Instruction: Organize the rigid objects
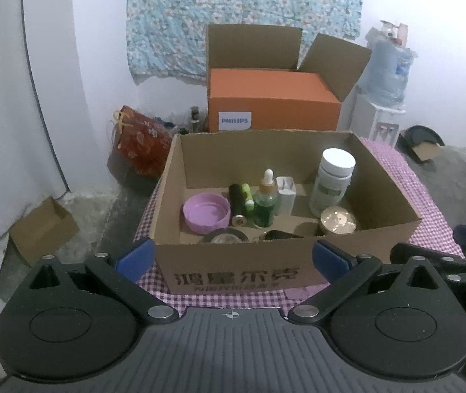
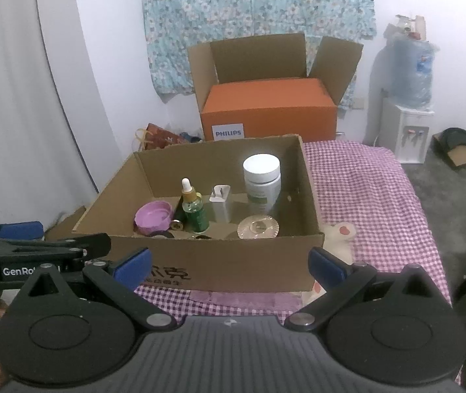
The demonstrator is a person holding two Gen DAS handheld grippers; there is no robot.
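An open cardboard box [image 1: 233, 271] [image 2: 219, 262] stands on a purple checked cloth. Inside it are a white-capped pill bottle [image 1: 332, 180] [image 2: 262, 181], a green dropper bottle [image 1: 265, 201] [image 2: 193, 211], a white charger [image 1: 286, 196] [image 2: 220, 204], a pink lid [image 1: 206, 212] [image 2: 152, 217], a dark cylinder [image 1: 237, 203] and a round metal tin [image 1: 338, 221] [image 2: 258, 226]. My left gripper [image 1: 233, 257] is open in front of the box's near wall, nothing between its blue pads. My right gripper [image 2: 229, 263] is also wide open before the box and holds nothing.
An orange Philips box [image 1: 273, 101] [image 2: 269, 111] sits in a bigger carton behind. A water dispenser [image 1: 383, 98] [image 2: 408, 104] stands at the right, a red bag [image 1: 141, 140] at the left, a small carton [image 1: 43, 229] on the floor. The checked cloth [image 2: 370, 203] extends rightward.
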